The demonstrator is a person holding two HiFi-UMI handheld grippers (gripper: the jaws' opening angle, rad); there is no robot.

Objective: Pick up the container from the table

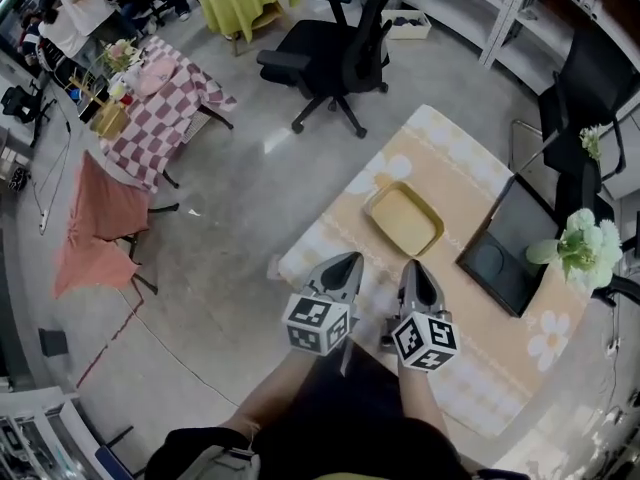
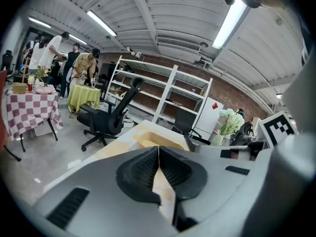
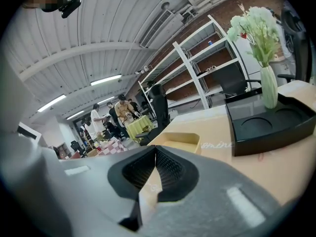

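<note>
A shallow, yellowish container (image 1: pixel 404 218) is seen lying flat on the table (image 1: pixel 455 153), open side up and empty, near the middle of the flowered cloth. It is a rounded rectangle, and in the head view its long axis runs diagonally from upper left to lower right, with one short end turned toward the far left edge of the table and the other toward the near right. The left gripper (image 1: pixel 345 263) is held just short of the container's near left corner, and its jaws are pressed together with nothing between them, as is shown in the left gripper view, where the container (image 2: pixel 160 141) is seen straight beyond the tips. The right gripper (image 1: pixel 417 268) is held just short of the container's near right corner, likewise closed on nothing, and the container (image 3: pixel 181 141) is seen just past its tips. Neither gripper is touching the container. To the right of the container, well apart from it, a black tray (image 1: pixel 510 243) is laid, with a vase of pale flowers (image 1: pixel 585 248) on its far side. Beyond the container, off the table, a black office chair (image 1: pixel 335 58) is standing on the floor.
</note>
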